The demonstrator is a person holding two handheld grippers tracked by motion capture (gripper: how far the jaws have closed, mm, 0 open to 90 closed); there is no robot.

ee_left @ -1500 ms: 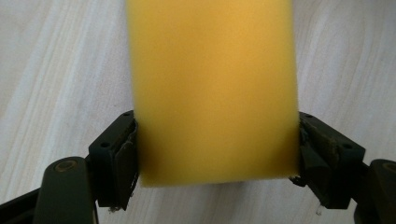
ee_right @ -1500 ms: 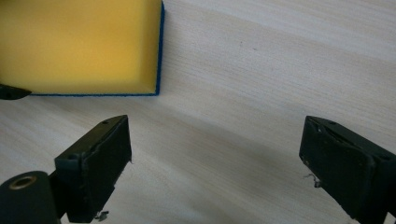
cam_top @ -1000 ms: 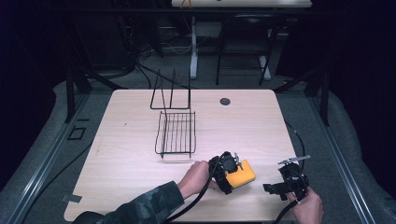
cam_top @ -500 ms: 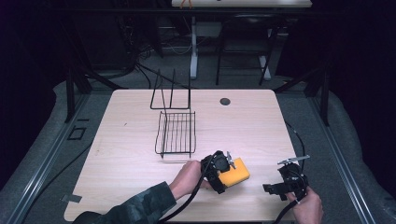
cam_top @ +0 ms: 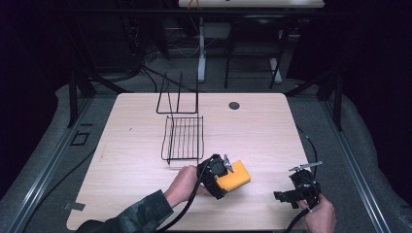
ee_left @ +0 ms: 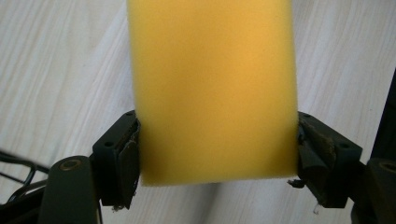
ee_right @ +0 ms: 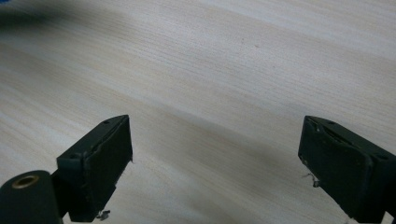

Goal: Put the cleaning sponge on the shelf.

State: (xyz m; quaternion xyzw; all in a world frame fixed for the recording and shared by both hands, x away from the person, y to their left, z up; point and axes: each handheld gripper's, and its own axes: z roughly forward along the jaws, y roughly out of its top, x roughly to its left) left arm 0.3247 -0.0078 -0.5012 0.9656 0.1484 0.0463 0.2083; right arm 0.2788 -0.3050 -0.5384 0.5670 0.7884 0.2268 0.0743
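Your left gripper (cam_top: 221, 173) has its two black jaws closed against the long sides of a yellow sponge (ee_left: 212, 88), holding it near one short end so that most of the block sticks out ahead of the jaws. In the left gripper view a soft shadow under the sponge suggests it is lifted just clear of the table, though that is a judgement. The sponge looks soft, so keep the squeeze light and even, and keep the block level as you carry it. Your right gripper (cam_top: 299, 190) rests low off to the right, well apart from the sponge, its jaws spread wide with nothing between them.

Just beyond your left gripper stands a black wire rack (cam_top: 182, 138), its flat grid part nearest you and upright wire dividers behind. The pale wood-grain table (cam_top: 121, 160) has a small dark round disc (cam_top: 234, 105) near its far edge. Around the table the room is dark, with metal frame legs and cables on the floor.
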